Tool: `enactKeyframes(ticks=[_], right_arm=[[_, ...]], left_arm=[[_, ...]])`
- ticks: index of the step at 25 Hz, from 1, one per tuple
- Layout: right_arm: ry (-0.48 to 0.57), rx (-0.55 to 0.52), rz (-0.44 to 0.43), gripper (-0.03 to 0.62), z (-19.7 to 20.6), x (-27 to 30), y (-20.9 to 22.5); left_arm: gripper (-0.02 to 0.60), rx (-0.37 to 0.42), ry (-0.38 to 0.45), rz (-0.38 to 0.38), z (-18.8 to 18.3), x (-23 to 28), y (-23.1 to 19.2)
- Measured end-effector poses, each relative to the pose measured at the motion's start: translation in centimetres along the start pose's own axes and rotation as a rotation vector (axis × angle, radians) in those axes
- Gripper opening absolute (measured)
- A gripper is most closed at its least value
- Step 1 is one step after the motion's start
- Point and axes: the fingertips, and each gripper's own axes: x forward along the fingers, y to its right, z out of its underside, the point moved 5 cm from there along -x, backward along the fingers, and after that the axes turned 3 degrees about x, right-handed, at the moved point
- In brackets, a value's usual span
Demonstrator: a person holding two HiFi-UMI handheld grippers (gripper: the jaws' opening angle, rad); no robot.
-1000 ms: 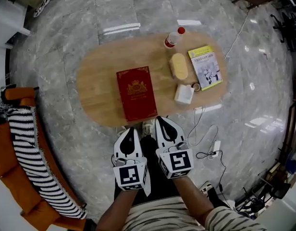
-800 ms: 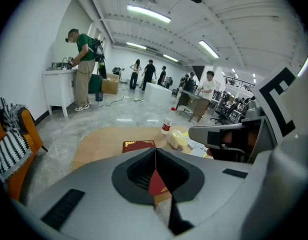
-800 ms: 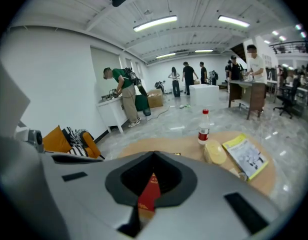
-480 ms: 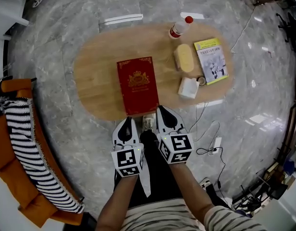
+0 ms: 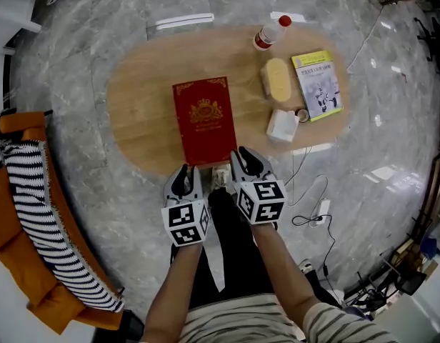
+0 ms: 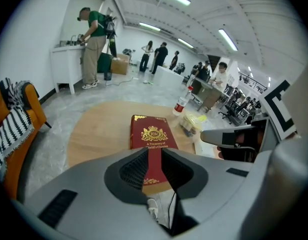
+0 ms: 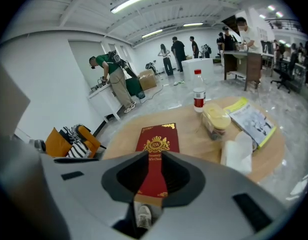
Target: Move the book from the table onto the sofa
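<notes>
Both tongs have sunk toward the near rim of the counter (image 5: 141,113) since a second ago, when they hung farther back from it. Their jaws have just been opening from pressed together. The left tongs (image 5: 184,168) now stand slightly spread. A narrow slot shows between the jaws with nothing in it, and through that slot the left gripper view shows only the book (image 5: 204,120) lying beyond. The right tongs (image 5: 239,153) are the same, with a slim gap and nothing pinched. Their tips are at the book's near right corner, but I cannot tell whether they touch it. The left tips are at its near left corner.

The book, red with a gold crest, lies flat on the wooden counter, cover up. Its long axis runs near to far, with the far end leaning slightly left. The title reads upright from the person's side, and the near short edge lies at the counter's near rim.

Right of the book stands a clear tub (image 5: 276,79) with a yellow lid; something dark sits low inside it, though I cannot tell what. Beyond the tub is a bottle (image 5: 268,33) with a red cap and red label, and its contents cannot be made out. Nearer than the tub lies a white packet (image 5: 281,125), and farther right a yellow-edged booklet (image 5: 318,84). At the far left stands an orange sofa (image 5: 36,302) under a striped blanket (image 5: 48,227).
</notes>
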Motion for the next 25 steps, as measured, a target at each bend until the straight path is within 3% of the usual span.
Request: enactKeyframes(ticks=[13, 18, 25], right_arm=[[-0.086, 0.039, 0.007, 0.163, 2.5, 2.9, 2.5], [-0.137, 0.057, -0.011, 0.227, 3.5, 4.3, 3.0], [-0.182, 0.03, -0.001, 0.247, 4.7, 6.0, 4.0]], left_arm=[[0.141, -0.033, -0.092, 0.004, 2.5, 3.3, -1.7], [0.185, -0.061, -0.121, 0.005, 3.2, 4.3, -2.4], [0.235, -0.105, -0.166, 0.011, 4.3, 6.4, -3.6]])
